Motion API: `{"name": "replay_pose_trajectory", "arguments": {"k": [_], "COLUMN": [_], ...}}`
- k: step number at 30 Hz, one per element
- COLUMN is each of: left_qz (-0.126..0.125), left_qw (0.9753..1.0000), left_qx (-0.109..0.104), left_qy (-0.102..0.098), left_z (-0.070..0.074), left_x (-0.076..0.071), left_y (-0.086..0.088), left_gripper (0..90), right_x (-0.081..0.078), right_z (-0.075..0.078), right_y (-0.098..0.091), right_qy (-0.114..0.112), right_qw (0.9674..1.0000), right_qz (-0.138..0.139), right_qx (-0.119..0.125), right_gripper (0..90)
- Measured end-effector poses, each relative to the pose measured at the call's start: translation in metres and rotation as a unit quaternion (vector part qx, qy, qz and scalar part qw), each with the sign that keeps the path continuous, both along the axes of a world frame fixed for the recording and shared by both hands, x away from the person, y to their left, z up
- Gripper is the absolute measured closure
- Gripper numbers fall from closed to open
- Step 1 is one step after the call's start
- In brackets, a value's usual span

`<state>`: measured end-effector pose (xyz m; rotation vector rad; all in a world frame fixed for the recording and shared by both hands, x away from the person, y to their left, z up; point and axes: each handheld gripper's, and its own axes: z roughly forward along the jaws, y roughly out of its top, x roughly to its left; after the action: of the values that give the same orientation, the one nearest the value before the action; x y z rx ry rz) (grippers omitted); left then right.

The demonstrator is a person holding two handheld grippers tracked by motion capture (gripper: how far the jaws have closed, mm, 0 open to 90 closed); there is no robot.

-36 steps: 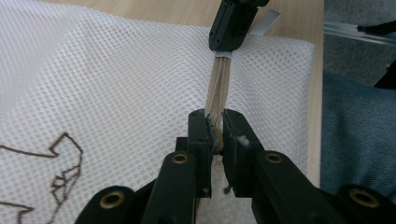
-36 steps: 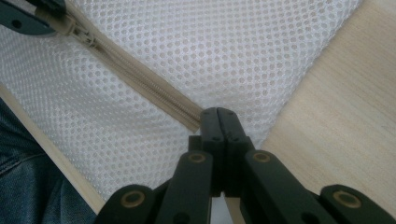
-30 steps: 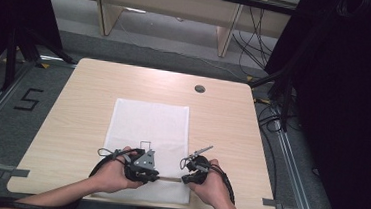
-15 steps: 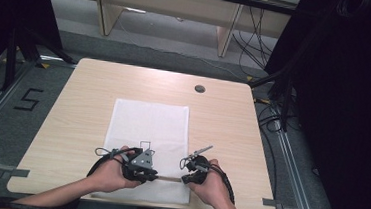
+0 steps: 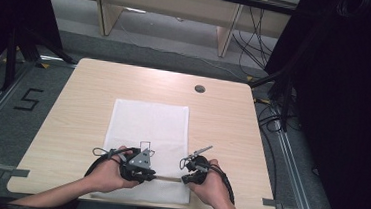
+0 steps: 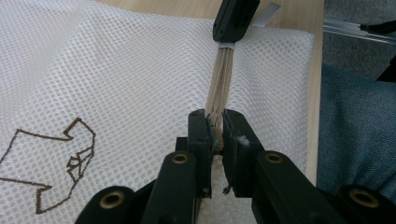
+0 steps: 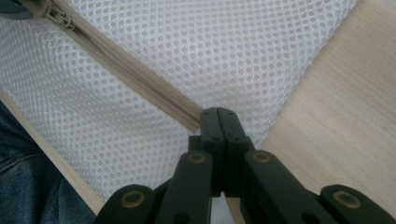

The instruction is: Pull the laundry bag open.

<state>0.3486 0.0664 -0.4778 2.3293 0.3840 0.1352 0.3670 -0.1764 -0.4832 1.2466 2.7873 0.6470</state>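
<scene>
Mesh laundry bag (image 5: 148,131), white, lies flat mid-table (image 5: 84,96), zipper (image 5: 167,178) along edge at 6 o'clock. Soft, light, floppy; slippery mesh, so zipper tape gives best hold. Left hand-held gripper (image 6: 214,128) clamped on zipper; right hand-held gripper (image 7: 219,122) clamped on zipper end.

A mesh bag (image 5: 148,131) is lying on the table (image 5: 73,105), centred and reaching to the near edge. Its zipper (image 5: 167,178) is running across the bag's near end. The left gripper (image 5: 141,167) is sitting at the zipper's left, the right gripper (image 5: 192,169) at its right end. A grommet hole (image 5: 199,89) is lying beyond the bag, to the right.
</scene>
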Motion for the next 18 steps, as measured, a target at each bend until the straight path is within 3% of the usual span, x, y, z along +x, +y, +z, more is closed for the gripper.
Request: {"name": "replay_pose_trajectory", "arguments": {"k": [7,12,14,18], "left_qz": [-0.003,0.002,0.009,0.005], "left_qw": [1.0000,0.9999,0.9995,0.9998], "left_qx": [0.000,-0.010,-0.023,-0.017], "left_qy": [0.000,0.008,0.018,0.010], "left_z": [0.0000,-0.0011,0.0000,0.0017], "left_x": [0.0005,0.0017,0.0011,0.0005], "left_y": [0.0014,0.0039,0.0043,0.0057], "left_gripper": [81.8,81.8,81.8,81.8], "right_x": [-0.0012,-0.0016,-0.0022,-0.0035], "right_z": [0.0004,0.0004,0.0006,0.0012], "right_y": [0.0007,0.0010,0.0018,0.0036], "right_qy": [-0.002,-0.002,-0.003,-0.004], "right_qw": [1.0000,1.0000,1.0000,0.9999], "right_qz": [-0.002,-0.001,-0.001,-0.003], "right_qx": [-0.003,-0.005,-0.008,-0.013], "right_gripper": [90.0,90.0,90.0,90.0]}}
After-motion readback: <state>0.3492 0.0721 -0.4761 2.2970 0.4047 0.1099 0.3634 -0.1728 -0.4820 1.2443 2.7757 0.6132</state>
